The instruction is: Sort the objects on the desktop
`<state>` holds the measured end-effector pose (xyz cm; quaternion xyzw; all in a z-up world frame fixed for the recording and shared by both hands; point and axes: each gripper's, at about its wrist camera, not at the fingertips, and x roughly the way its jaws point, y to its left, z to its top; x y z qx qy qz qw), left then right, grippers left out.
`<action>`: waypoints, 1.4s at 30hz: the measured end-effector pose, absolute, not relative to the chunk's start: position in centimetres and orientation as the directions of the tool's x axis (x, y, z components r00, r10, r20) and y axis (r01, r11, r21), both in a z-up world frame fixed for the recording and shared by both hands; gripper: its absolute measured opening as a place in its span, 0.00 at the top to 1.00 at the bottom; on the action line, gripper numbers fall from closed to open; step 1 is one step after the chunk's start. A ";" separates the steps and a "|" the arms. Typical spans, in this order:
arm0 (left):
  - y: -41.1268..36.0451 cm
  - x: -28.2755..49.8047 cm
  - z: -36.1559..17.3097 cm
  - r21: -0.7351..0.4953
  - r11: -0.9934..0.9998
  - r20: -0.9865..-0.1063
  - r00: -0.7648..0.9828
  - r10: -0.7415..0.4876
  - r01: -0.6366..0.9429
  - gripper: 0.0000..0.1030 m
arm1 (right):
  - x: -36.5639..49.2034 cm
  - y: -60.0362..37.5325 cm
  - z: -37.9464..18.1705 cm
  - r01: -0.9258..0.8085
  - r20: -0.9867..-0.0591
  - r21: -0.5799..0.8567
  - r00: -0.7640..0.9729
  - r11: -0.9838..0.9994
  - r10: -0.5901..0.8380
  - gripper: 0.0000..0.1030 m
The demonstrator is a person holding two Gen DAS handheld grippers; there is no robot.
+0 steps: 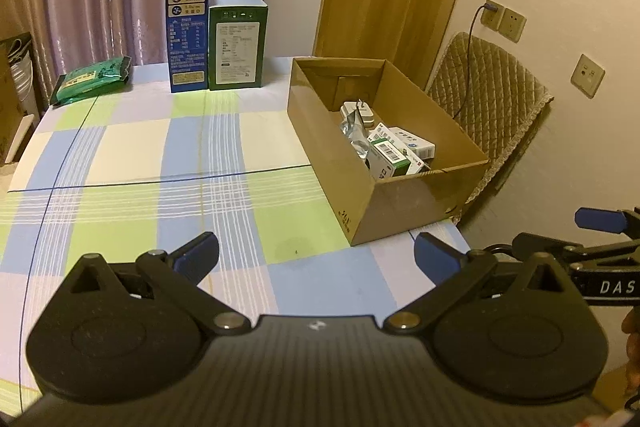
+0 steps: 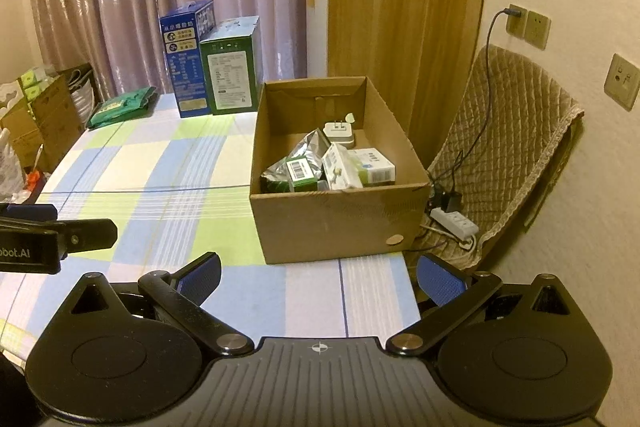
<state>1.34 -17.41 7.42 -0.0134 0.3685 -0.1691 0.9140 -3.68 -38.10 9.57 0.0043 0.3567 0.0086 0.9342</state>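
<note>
Cardboard box (image 2: pixel 340 223) already holds small items; we judge sorting nearly done. Left claw (image 1: pixel 316 257), right claw (image 2: pixel 318 277) both wide open, empty. Next: reach green packet (image 1: pixel 92 81) on surface (image 1: pixel 160 195).

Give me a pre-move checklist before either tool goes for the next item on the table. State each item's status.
1. Left tool open and holding nothing: ok.
2. Right tool open and holding nothing: ok.
3. Cardboard box open at the top with room at its far end: ok.
4. Items already in the box, such as the white plug adapter and the silver foil pouch, lie below the rim: ok.
5. Something left to sort: the green packet lies at the far left edge of the table; whether the tall blue carton and the green carton count is cannot tell.
6. Checked tablecloth between the tools and the packet free of obstacles: ok.
</note>
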 end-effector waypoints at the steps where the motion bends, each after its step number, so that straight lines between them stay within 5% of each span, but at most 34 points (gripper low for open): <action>1: -17.4 1.3 7.4 -0.150 0.944 -0.669 0.672 -0.317 0.295 0.01 | -3.8 -38.1 9.5 -0.015 -0.667 0.013 0.745 1.000 0.020 0.02; 42: -17.6 0.8 6.8 -0.146 0.950 -0.650 0.697 -0.304 0.278 0.01 | -3.7 -37.9 9.4 -0.014 -0.667 0.032 0.745 0.999 0.032 0.02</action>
